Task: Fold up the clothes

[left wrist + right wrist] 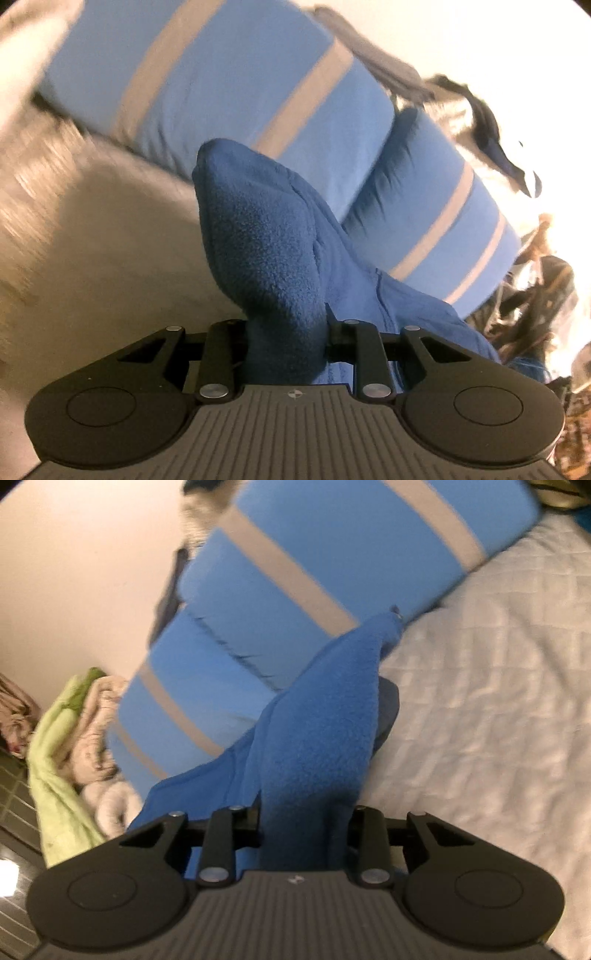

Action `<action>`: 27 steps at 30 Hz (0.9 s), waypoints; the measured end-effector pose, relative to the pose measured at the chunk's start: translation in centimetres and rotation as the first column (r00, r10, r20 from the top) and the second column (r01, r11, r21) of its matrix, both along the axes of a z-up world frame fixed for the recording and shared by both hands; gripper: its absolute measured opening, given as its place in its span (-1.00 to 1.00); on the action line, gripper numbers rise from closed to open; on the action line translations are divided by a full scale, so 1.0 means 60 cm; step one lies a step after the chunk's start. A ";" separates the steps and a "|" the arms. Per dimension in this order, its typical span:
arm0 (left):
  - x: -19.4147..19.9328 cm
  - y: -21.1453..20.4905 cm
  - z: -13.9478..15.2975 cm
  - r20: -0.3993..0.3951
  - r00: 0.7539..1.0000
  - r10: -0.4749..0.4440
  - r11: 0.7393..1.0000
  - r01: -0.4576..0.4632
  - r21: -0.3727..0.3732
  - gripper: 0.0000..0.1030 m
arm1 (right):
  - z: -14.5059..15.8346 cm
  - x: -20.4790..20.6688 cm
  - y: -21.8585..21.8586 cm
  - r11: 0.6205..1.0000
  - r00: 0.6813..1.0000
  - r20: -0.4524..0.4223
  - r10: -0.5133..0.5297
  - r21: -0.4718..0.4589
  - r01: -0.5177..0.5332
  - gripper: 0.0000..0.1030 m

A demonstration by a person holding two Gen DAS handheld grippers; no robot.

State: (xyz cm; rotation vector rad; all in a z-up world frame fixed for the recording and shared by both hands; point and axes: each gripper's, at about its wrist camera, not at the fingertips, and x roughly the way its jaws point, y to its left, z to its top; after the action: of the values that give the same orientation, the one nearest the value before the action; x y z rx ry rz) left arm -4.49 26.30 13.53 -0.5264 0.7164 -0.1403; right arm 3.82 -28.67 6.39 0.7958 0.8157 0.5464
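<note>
Where the blue fleece garment [280,258] bunches between the two fingers of the left gripper [286,332], the jaws are clamped on a thick fold of it, and the cloth rises ahead of the tool into a rounded peak before trailing off to the tool's right. The right gripper [304,819] is likewise closed on a fold of the same fleece [325,731], which stretches forward from its fingers to a narrow point. Both views are tilted and motion-blurred. Beyond the fleece, ahead of each tool, lie two blue pillows with grey stripes [229,81] [295,572]. A white quilted bedcover [491,686] spreads to the right of the right gripper; a green cloth on a pile of pale laundry [62,746] sits to its left, against a plain wall [81,576]. A small round mark on each gripper body is the only marking; no writing is legible.
</note>
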 end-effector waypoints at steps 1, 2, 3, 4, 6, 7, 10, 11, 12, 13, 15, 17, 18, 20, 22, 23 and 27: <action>-0.007 0.013 0.017 0.006 1.000 0.013 1.000 -0.013 0.025 -0.48 | 0.006 0.003 0.019 1.000 1.000 0.009 0.007 0.018 -0.007 -0.39; -0.014 0.027 0.034 0.013 1.000 0.026 0.998 -0.027 0.049 -0.49 | 0.012 0.004 0.037 0.999 1.000 0.019 0.016 0.034 -0.017 -0.39; -0.021 0.040 0.051 0.020 0.999 0.039 0.996 -0.041 0.074 -0.49 | 0.017 0.002 0.056 0.998 0.999 0.029 0.026 0.054 -0.027 -0.39; -0.028 0.053 0.068 0.027 0.998 0.052 0.994 -0.055 0.098 -0.49 | 0.024 0.001 0.076 0.996 0.998 0.042 0.044 0.070 -0.047 -0.39; -0.038 0.079 0.096 0.042 0.995 0.090 0.984 -0.096 0.149 -0.49 | 0.035 0.000 0.115 0.991 0.995 0.059 0.078 0.102 -0.083 -0.39; -0.042 0.091 0.107 0.052 0.993 0.109 0.978 -0.116 0.171 -0.49 | 0.040 0.004 0.146 0.988 0.993 0.061 0.100 0.115 -0.107 -0.39; -0.049 0.126 0.119 0.091 0.982 0.166 0.947 -0.185 0.262 -0.29 | 0.031 0.019 0.218 0.983 0.990 0.052 0.127 0.124 -0.133 -0.13; -0.048 0.137 0.111 0.112 0.976 0.186 0.928 -0.212 0.308 -0.05 | 0.022 0.025 0.241 0.986 0.991 0.038 0.129 0.099 -0.132 0.10; -0.043 0.147 0.092 0.113 0.972 0.208 0.897 -0.235 0.374 0.16 | 0.016 0.027 0.256 0.990 0.991 0.028 0.133 0.042 -0.134 0.75; -0.034 0.155 0.068 0.084 0.966 0.243 0.854 -0.255 0.454 0.20 | 0.011 0.028 0.271 0.990 0.990 0.017 0.138 -0.014 -0.137 0.98; -0.028 0.170 0.031 0.072 0.942 0.328 0.752 -0.307 0.584 0.20 | 0.004 0.029 0.292 0.983 0.990 0.014 0.142 -0.119 -0.140 0.98; -0.032 0.185 0.008 0.099 0.925 0.366 0.705 -0.345 0.620 0.20 | 0.009 0.023 0.287 0.980 0.990 0.047 0.130 -0.161 -0.121 0.98; -0.038 0.193 0.004 0.126 0.923 0.364 0.716 -0.363 0.596 0.20 | 0.013 0.020 0.285 0.978 0.990 0.071 0.124 -0.176 -0.110 0.98; -0.042 0.204 -0.002 0.161 0.936 0.313 0.786 -0.350 0.509 0.20 | 0.022 0.016 0.286 0.972 0.986 0.105 0.131 -0.207 -0.107 0.98; -0.035 0.204 -0.012 0.178 0.943 0.283 0.811 -0.334 0.481 0.20 | 0.027 0.012 0.286 0.967 0.984 0.116 0.138 -0.231 -0.108 0.98; -0.031 0.204 -0.016 0.186 0.945 0.268 0.822 -0.325 0.466 0.19 | 0.027 0.009 0.286 0.967 0.983 0.111 0.143 -0.228 -0.115 0.98; -0.003 0.200 -0.054 0.181 0.960 0.212 0.875 -0.269 0.404 -0.31 | 0.029 0.006 0.283 0.964 0.980 0.096 0.174 -0.221 -0.150 0.98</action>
State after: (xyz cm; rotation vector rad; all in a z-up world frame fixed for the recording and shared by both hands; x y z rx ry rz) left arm -4.68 38.29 10.27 -0.1797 0.5248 0.2134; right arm 4.20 -11.71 8.16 0.4985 0.8216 0.6330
